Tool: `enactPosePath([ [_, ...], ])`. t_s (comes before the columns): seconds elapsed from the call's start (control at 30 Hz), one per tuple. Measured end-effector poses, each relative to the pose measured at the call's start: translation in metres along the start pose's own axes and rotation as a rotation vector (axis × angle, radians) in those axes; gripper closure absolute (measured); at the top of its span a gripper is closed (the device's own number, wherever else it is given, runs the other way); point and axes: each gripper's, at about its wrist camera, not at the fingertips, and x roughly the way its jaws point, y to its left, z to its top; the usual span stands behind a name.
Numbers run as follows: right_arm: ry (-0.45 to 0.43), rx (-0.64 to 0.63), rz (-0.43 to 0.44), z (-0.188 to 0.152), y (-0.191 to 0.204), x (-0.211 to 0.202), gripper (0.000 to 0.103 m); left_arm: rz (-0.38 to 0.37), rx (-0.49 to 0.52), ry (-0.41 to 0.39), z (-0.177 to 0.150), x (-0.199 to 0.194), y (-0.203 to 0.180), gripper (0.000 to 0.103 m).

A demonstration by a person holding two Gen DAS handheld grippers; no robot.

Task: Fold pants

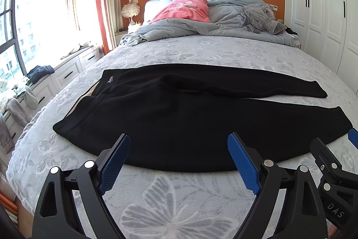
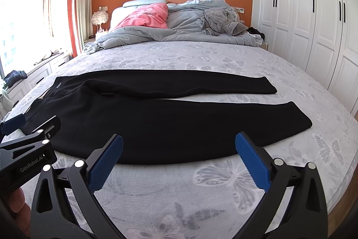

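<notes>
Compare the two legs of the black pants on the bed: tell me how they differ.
The near leg looks wider and its cuff reaches further right than the far leg. The near leg lies closest to the right gripper and left gripper; the far leg lies toward the grey duvet. Both lie flat, unfolded, black.

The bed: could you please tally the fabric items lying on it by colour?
Black: 1, the pants
Pink: 1, the pillow
Grey: 2, the duvet and the crumpled garment
Total: 4, all on the bed
</notes>
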Motion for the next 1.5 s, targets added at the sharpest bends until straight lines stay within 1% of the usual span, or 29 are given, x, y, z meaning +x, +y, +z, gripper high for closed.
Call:
enactPosePath([
  [0.23, 0.013, 0.008, 0.008, 0.002, -0.002, 0.004, 0.005, 0.001, 0.003, 0.004, 0.000, 0.002, -0.001, 0.017],
  [0.4, 0.040, 0.032, 0.015, 0.003, -0.006, 0.009, 0.005, -0.002, 0.008, 0.014, -0.001, 0.006, -0.004, 0.017],
  [0.47, 0.070, 0.057, 0.031, 0.003, -0.011, 0.013, 0.005, -0.003, 0.010, 0.019, 0.000, 0.009, -0.006, 0.017],
  [0.5, 0.108, 0.090, 0.067, 0.003, -0.017, 0.017, 0.005, -0.008, 0.012, 0.025, 0.000, 0.012, -0.007, 0.016],
  [0.57, 0.187, 0.149, 0.135, 0.009, -0.030, 0.025, 0.005, -0.040, 0.013, 0.052, 0.002, 0.019, -0.006, 0.015],
  [0.63, 0.201, 0.134, 0.142, 0.025, -0.046, 0.029, 0.005, -0.104, 0.010, 0.100, 0.006, 0.028, -0.001, 0.015],
  [0.73, 0.208, 0.032, 0.095, 0.062, -0.081, 0.049, 0.005, -0.192, -0.053, 0.181, 0.027, 0.044, 0.022, 0.015],
  [0.8, 0.221, -0.012, 0.046, 0.081, -0.109, 0.072, 0.005, -0.226, -0.092, 0.234, 0.049, 0.063, 0.044, 0.015],
  [0.83, 0.245, -0.024, 0.018, 0.093, -0.129, 0.092, 0.005, -0.222, -0.110, 0.260, 0.064, 0.078, 0.060, 0.015],
  [0.87, 0.269, -0.018, -0.004, 0.102, -0.147, 0.110, 0.005, -0.197, -0.127, 0.275, 0.077, 0.093, 0.074, 0.015],
  [0.9, 0.313, -0.012, -0.037, 0.111, -0.167, 0.132, 0.005, -0.162, -0.149, 0.283, 0.093, 0.112, 0.092, 0.015],
  [0.97, 0.324, 0.057, -0.059, 0.121, -0.205, 0.167, 0.005, -0.074, -0.173, 0.299, 0.116, 0.145, 0.121, 0.015],
  [1.0, 0.336, 0.087, -0.072, 0.126, -0.223, 0.185, 0.005, -0.029, -0.182, 0.319, 0.129, 0.169, 0.138, 0.015],
  [1.07, 0.332, 0.166, -0.063, 0.130, -0.254, 0.218, 0.005, 0.049, -0.211, 0.348, 0.150, 0.209, 0.169, 0.015],
  [1.13, 0.335, 0.209, -0.094, 0.136, -0.280, 0.247, 0.005, 0.096, -0.249, 0.368, 0.165, 0.248, 0.201, 0.015],
  [1.2, 0.337, 0.259, -0.087, 0.141, -0.302, 0.278, 0.005, 0.123, -0.299, 0.416, 0.173, 0.287, 0.231, 0.015],
  [1.27, 0.358, 0.270, -0.101, 0.143, -0.319, 0.311, 0.005, 0.142, -0.378, 0.455, 0.175, 0.321, 0.257, 0.015],
  [1.37, 0.390, 0.246, -0.158, 0.140, -0.329, 0.356, 0.005, 0.162, -0.447, 0.510, 0.173, 0.367, 0.281, 0.015],
  [1.43, 0.425, 0.257, -0.139, 0.135, -0.333, 0.383, 0.005, 0.145, -0.499, 0.560, 0.166, 0.390, 0.290, 0.014],
  [1.47, 0.437, 0.265, -0.128, 0.133, -0.334, 0.395, 0.005, 0.155, -0.512, 0.546, 0.164, 0.394, 0.292, 0.010],
  [1.5, 0.444, 0.265, -0.132, 0.132, -0.334, 0.403, 0.005, 0.166, -0.513, 0.504, 0.167, 0.394, 0.291, 0.009],
])
